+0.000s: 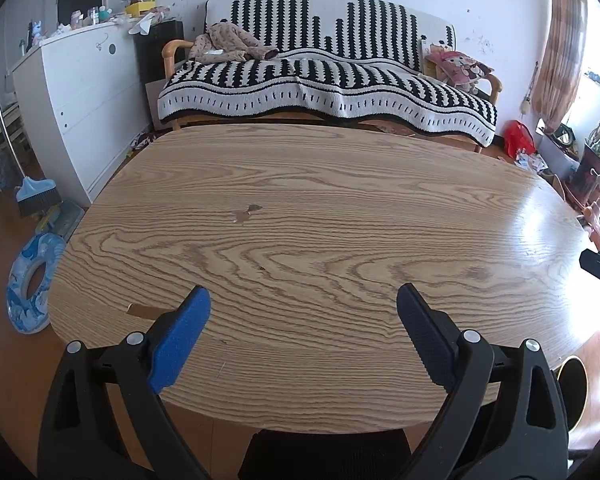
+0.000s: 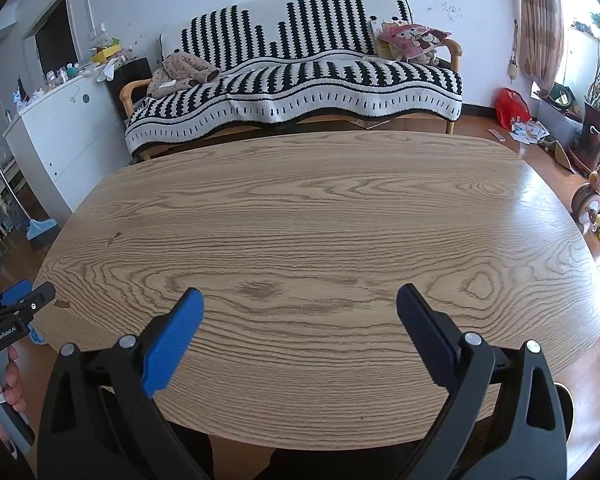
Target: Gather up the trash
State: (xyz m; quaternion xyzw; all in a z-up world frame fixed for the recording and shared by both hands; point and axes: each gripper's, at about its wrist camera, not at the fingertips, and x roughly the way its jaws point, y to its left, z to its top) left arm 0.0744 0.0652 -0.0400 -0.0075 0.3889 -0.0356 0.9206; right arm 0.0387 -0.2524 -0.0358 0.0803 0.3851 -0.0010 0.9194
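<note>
The left gripper [image 1: 303, 300] hangs over the near edge of the wooden desk [image 1: 320, 216], its jaws spread wide with nothing between them. The right gripper [image 2: 300, 300] sits likewise over the near edge, jaws wide apart and empty; a hand [image 2: 4, 384] holding the left tool's grey handle shows at the left border of the right wrist view.

On the desk the only loose thing is a small brown scrap [image 1: 138, 311] at the near left edge, just left of the left gripper's blue pad [image 1: 180, 340]; in the right wrist view it lies by the tip of the left tool. A small stain [image 1: 247, 213] marks the wood further in. Nothing stands between the jaws and the scrap.

Beside the desk on the left floor lie a blue swim ring [image 1: 30, 280] and a blue broom [image 1: 36, 192] leaning near a white cabinet [image 1: 84, 92] cluttered on top. Beyond the desk stands a sofa under a black-and-white striped throw [image 1: 324, 80], with a crumpled garment [image 1: 232, 42] at one end and a pink cushion [image 1: 458, 66] at the other. Far right on the floor: a red bag [image 1: 518, 138], scattered papers [image 2: 528, 132] and a tricycle [image 2: 598, 192].
</note>
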